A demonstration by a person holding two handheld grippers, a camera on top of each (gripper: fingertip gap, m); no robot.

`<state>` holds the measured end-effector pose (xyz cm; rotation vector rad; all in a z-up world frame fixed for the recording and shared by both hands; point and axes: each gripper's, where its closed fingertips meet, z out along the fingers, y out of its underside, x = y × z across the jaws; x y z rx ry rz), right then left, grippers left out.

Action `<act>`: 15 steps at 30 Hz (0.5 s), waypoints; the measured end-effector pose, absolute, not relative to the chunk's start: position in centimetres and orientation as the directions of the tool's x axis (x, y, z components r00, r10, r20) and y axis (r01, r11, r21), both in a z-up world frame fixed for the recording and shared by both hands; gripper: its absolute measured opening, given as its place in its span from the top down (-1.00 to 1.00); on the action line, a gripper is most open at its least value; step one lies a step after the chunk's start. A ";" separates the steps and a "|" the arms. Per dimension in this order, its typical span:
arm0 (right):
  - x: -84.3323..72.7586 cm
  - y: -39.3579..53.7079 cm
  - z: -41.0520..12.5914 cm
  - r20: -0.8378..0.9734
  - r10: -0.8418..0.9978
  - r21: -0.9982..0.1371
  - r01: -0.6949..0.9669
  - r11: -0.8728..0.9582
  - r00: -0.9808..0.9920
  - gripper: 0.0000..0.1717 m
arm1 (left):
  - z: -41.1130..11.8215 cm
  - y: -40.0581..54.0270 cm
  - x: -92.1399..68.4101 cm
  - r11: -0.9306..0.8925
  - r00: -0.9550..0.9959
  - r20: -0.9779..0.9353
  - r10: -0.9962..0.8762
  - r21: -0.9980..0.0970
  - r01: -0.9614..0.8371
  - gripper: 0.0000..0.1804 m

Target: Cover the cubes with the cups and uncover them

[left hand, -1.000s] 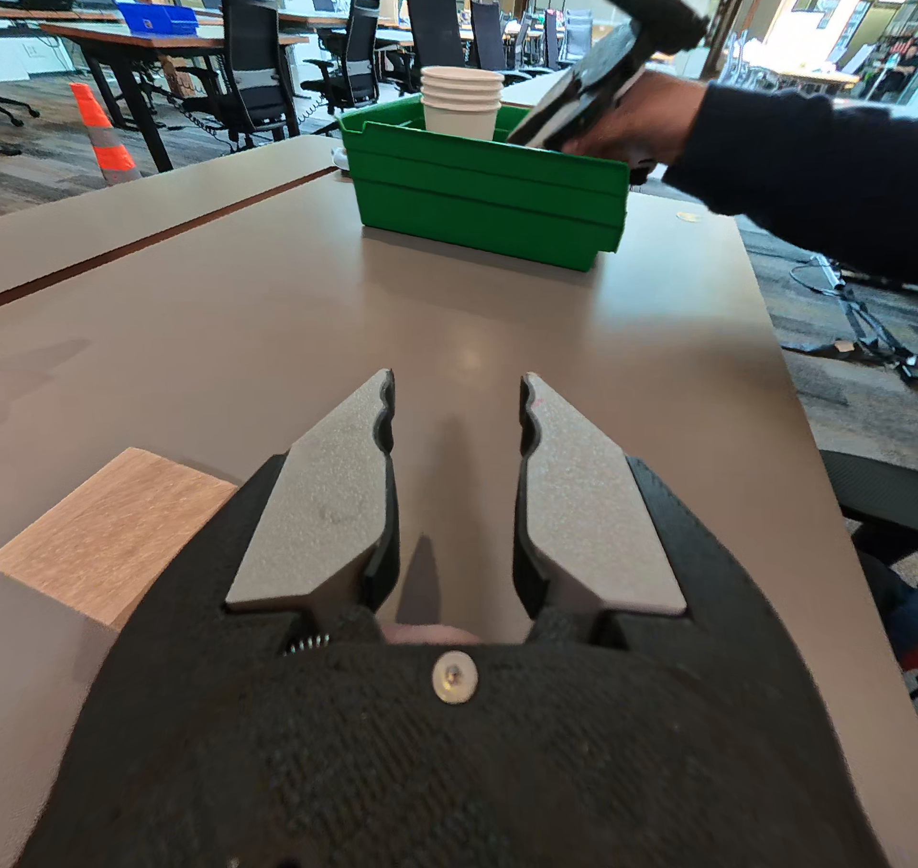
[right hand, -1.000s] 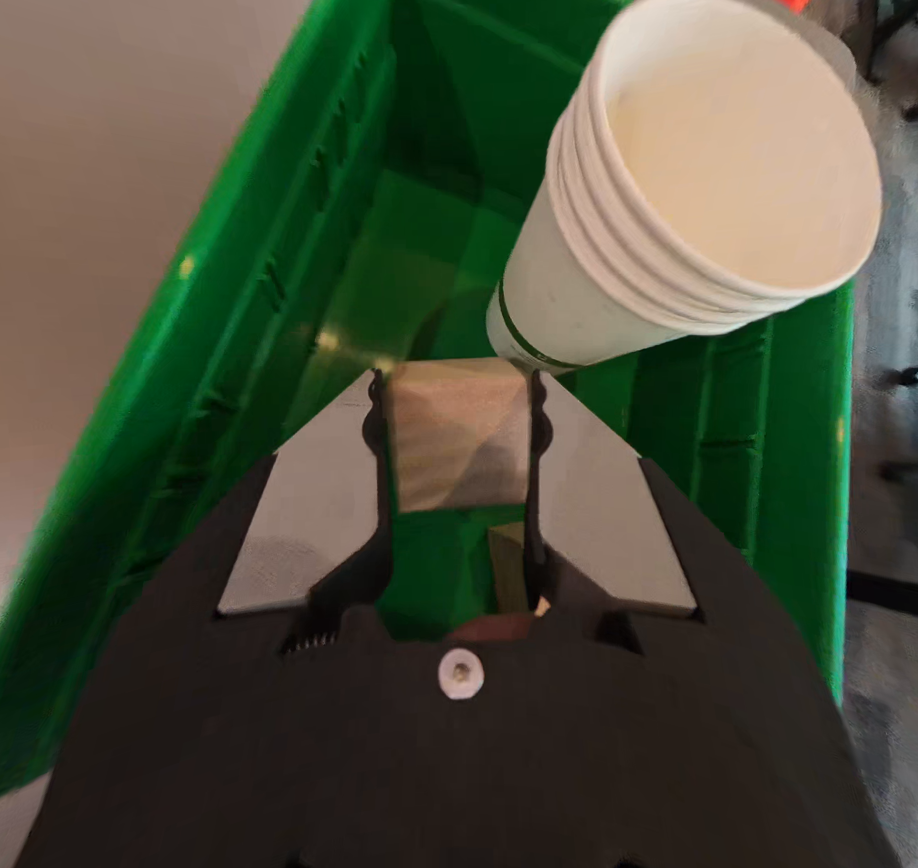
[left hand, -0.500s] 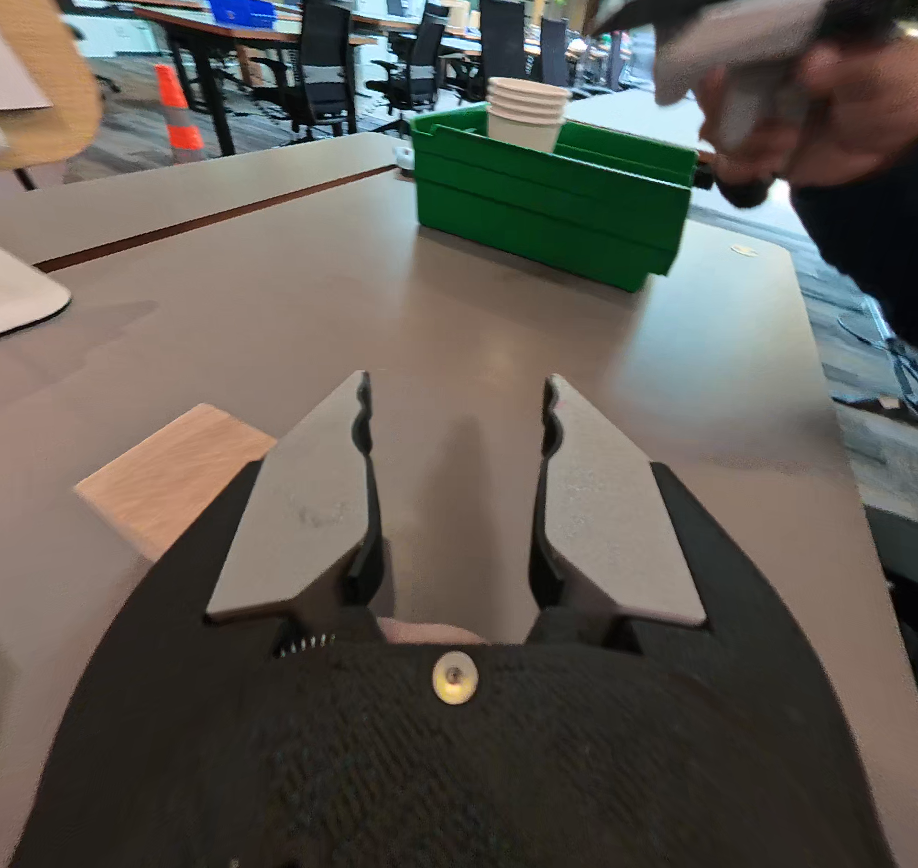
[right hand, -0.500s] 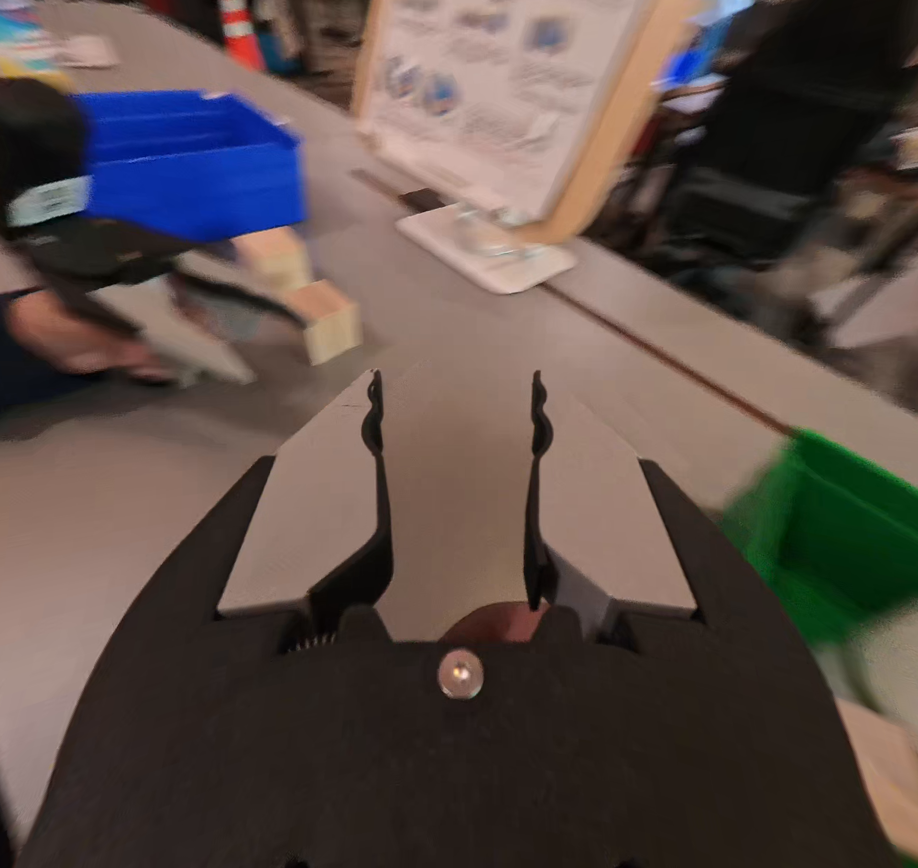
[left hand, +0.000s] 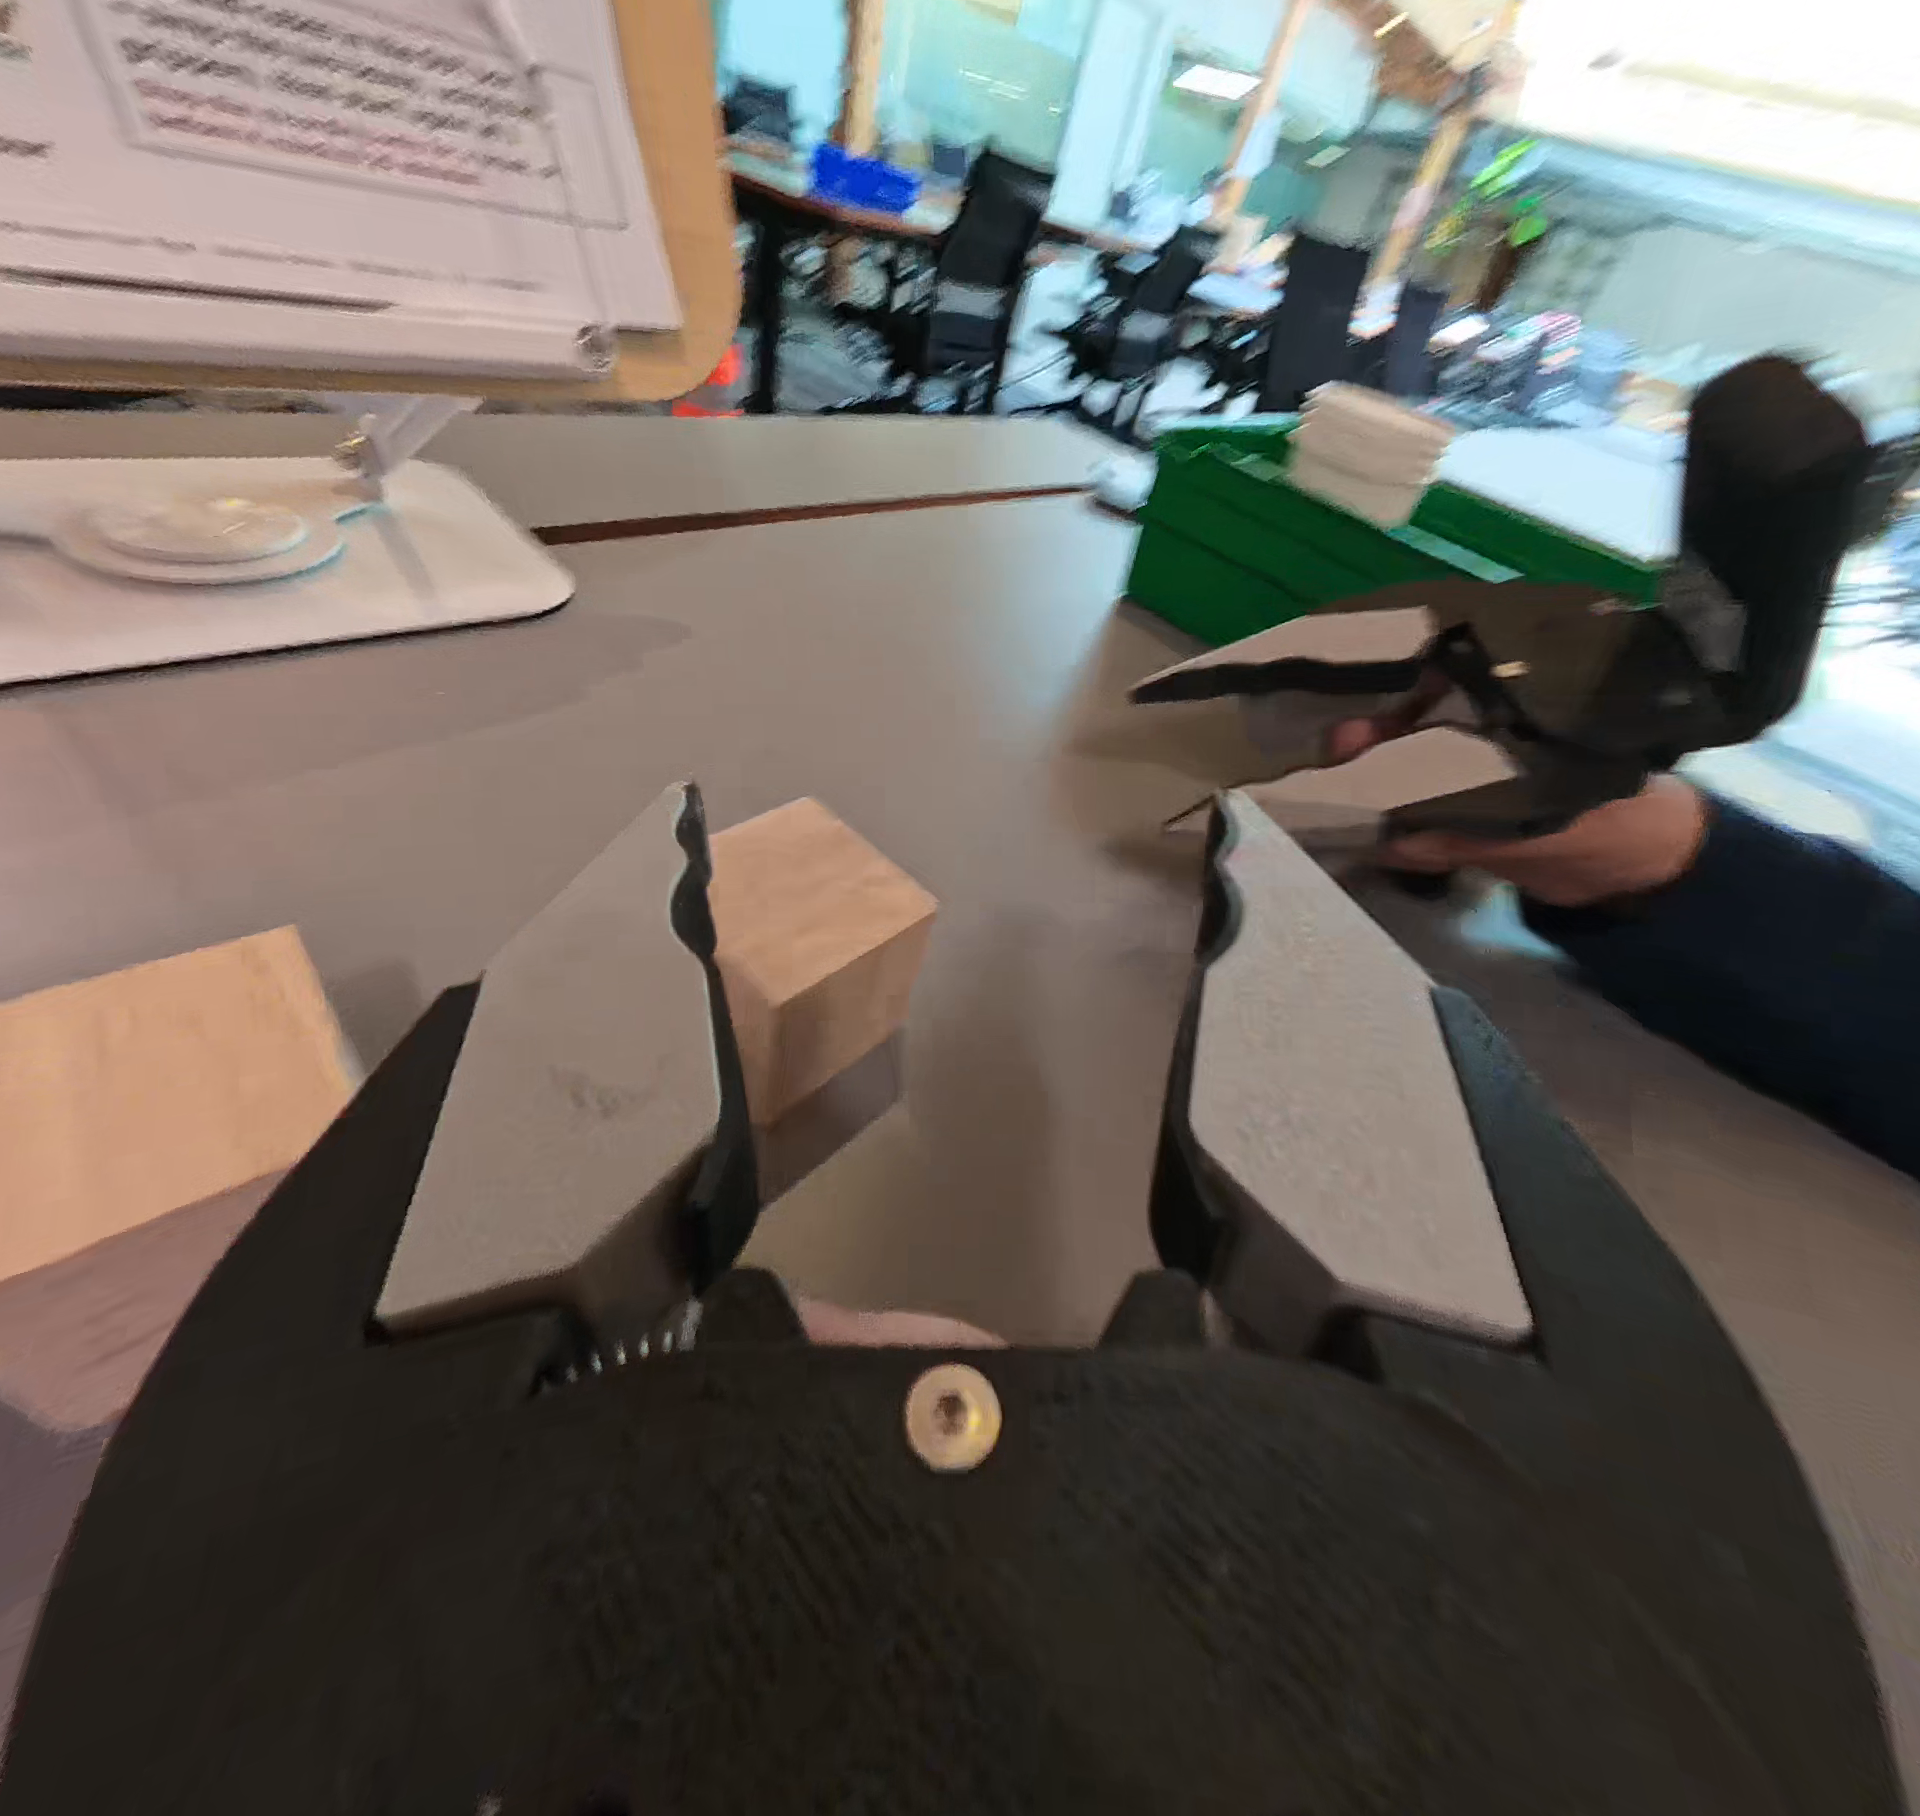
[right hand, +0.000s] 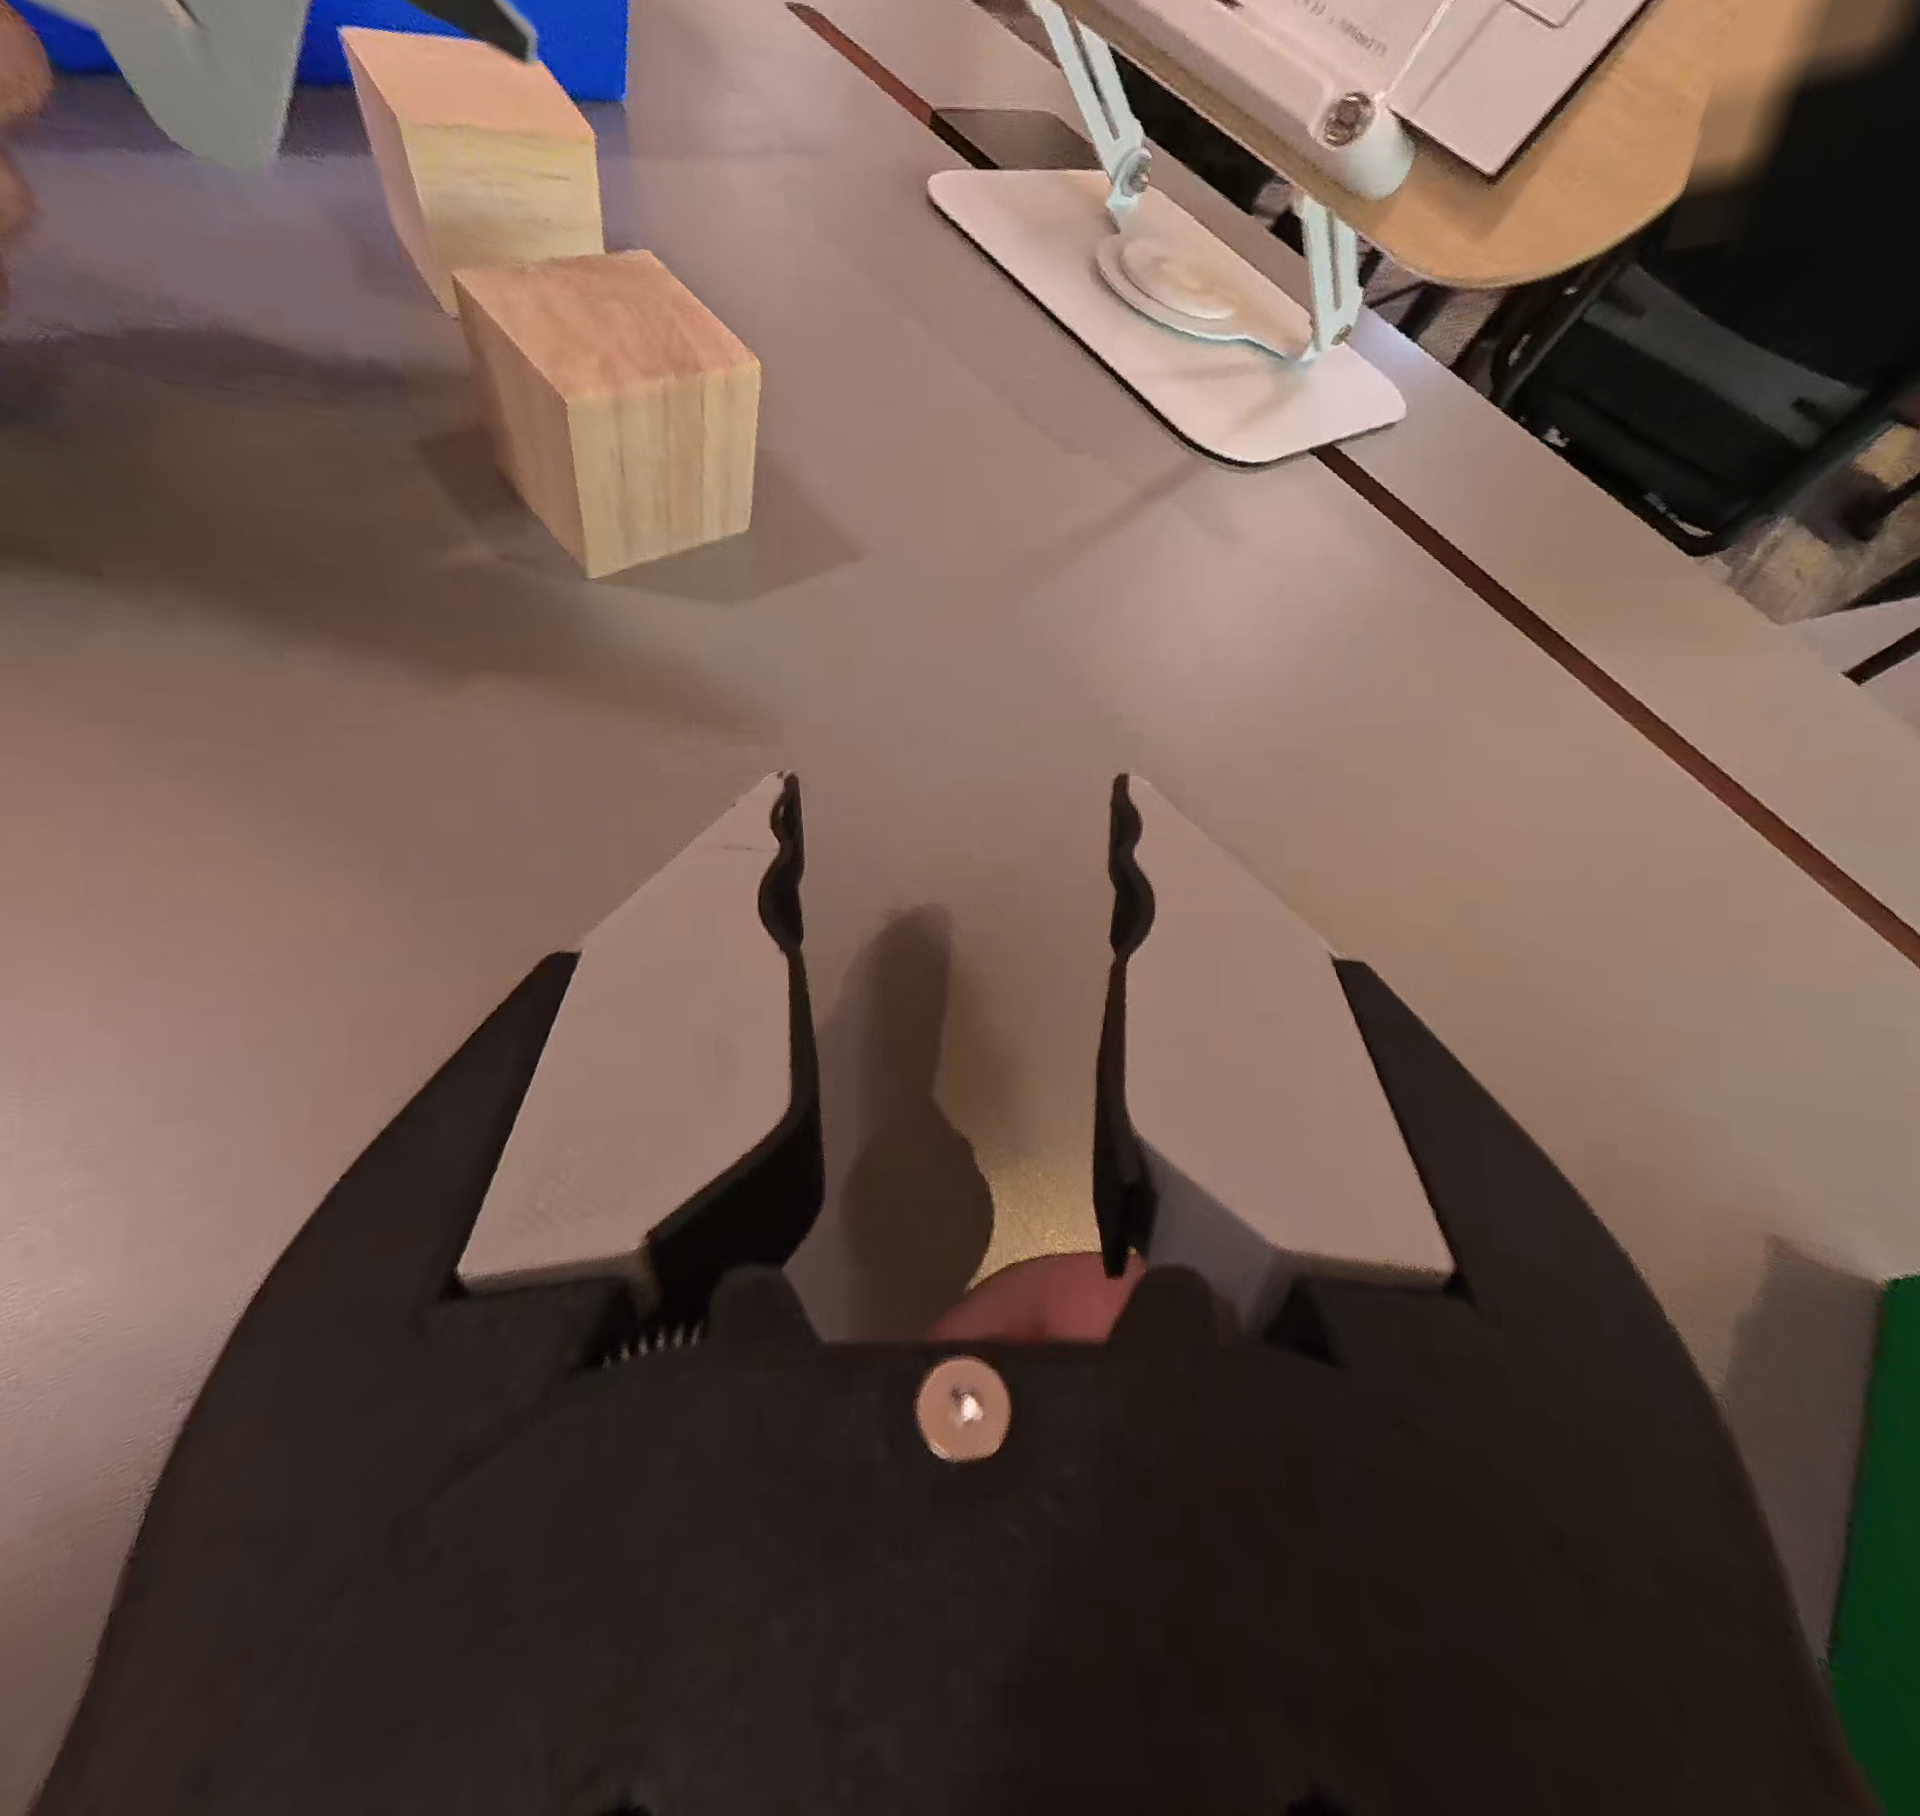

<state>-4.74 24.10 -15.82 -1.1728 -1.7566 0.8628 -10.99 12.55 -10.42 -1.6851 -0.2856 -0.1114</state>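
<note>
Two wooden cubes stand on the grey table (left hand: 831,623). In the left wrist view one cube (left hand: 821,935) sits between my left gripper's (left hand: 951,810) wide-open fingers, close to the left finger, with a clear gap to the right one. The other cube (left hand: 156,1070) is outside, to the left. Both cubes also show in the right wrist view (right hand: 613,405) (right hand: 478,135). My right gripper (right hand: 951,790) is open above bare table, with nothing between its fingertips. It also shows in the left wrist view (left hand: 1158,758). A stack of white cups (left hand: 1361,462) stands in a green bin (left hand: 1299,561).
A sign board on a white stand (left hand: 260,561) is at the table's far left; it also shows in the right wrist view (right hand: 1195,312). A blue bin (right hand: 582,0) sits behind the cubes. A seam (right hand: 1558,644) runs across the table. Office chairs and desks are beyond.
My left gripper opened wider and swung left, bringing a cube between its fingers. My right gripper left the green bin and cups and now hovers over the table, its jaws unchanged.
</note>
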 end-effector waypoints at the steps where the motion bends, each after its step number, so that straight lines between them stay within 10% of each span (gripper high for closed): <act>1: -4.8 24.5 -15.8 0.267 0.942 -0.871 0.367 0.325 -0.201 0.35 | -11.3 12.5 -12.0 -0.153 0.956 0.209 0.206 -0.958 0.243 -0.08; 15: -5.3 24.1 -15.4 0.317 0.932 -0.867 0.343 0.361 -0.177 0.35 | -20.8 15.7 -14.0 -0.650 0.945 -0.001 0.326 -0.727 0.224 0.01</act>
